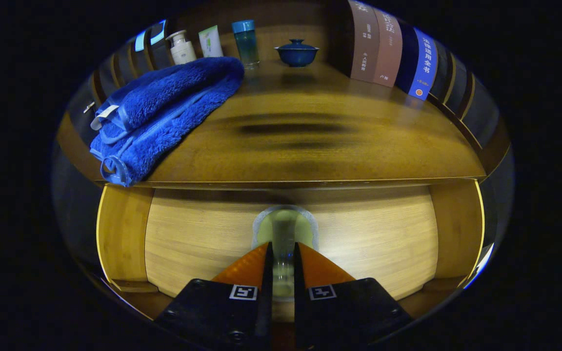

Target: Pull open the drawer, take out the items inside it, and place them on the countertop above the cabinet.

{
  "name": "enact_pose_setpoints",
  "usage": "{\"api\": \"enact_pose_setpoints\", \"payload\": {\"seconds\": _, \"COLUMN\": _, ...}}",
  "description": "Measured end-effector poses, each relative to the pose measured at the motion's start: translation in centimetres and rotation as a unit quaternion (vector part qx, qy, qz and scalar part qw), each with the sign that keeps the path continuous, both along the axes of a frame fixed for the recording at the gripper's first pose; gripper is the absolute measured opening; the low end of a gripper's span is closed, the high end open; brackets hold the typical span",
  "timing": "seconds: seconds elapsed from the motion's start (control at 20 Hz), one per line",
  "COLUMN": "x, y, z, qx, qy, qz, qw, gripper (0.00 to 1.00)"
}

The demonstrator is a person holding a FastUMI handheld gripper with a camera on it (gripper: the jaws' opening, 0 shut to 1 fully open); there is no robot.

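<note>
The gripper [283, 258] has its fingers nearly together, clamped on a clear glass cup [285, 229] above the open drawer [383, 243] floor, below the countertop [310, 146] front edge. The glass looks rigid, slick and breakable; gripping its wall near the rim seems safest. A blue towel [164, 112] drapes the countertop's left corner.

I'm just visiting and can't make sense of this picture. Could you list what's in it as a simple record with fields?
place: wooden cabinet with countertop above an open drawer
gripper: over the drawer, fingers close on either side of a clear tube
tube: in the drawer, pale contents; firm grip cannot be told
towel: blue, folded, on the countertop, hanging over its front edge
back row: pump bottle, small tube, tumbler, lidded bowl
books: upright, beside the bowl
</note>
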State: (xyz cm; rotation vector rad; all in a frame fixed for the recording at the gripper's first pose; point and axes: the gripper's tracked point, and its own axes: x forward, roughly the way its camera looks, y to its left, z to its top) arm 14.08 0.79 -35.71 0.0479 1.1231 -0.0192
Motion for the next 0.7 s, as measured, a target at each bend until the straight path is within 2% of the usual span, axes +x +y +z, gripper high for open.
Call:
{"api": "enact_pose_setpoints", "payload": {"seconds": 0.2, "x": -0.9, "y": -0.1, "z": 3.0, "qx": 0.015, "qy": -0.035, "qz": -0.001, "qw": 0.999, "gripper": 0.23}}
{"api": "enact_pose_setpoints", "payload": {"seconds": 0.45, "x": -2.8, "y": -0.5, "z": 9.8, "qx": 0.035, "qy": -0.113, "qz": -0.01, "qw": 0.993, "gripper": 0.23}}
{"api": "enact_pose_setpoints", "payload": {"seconds": 0.7, "x": 0.5, "y": -1.3, "z": 15.6, "qx": 0.032, "qy": -0.188, "qz": -0.014, "qw": 0.982, "gripper": 0.23}}
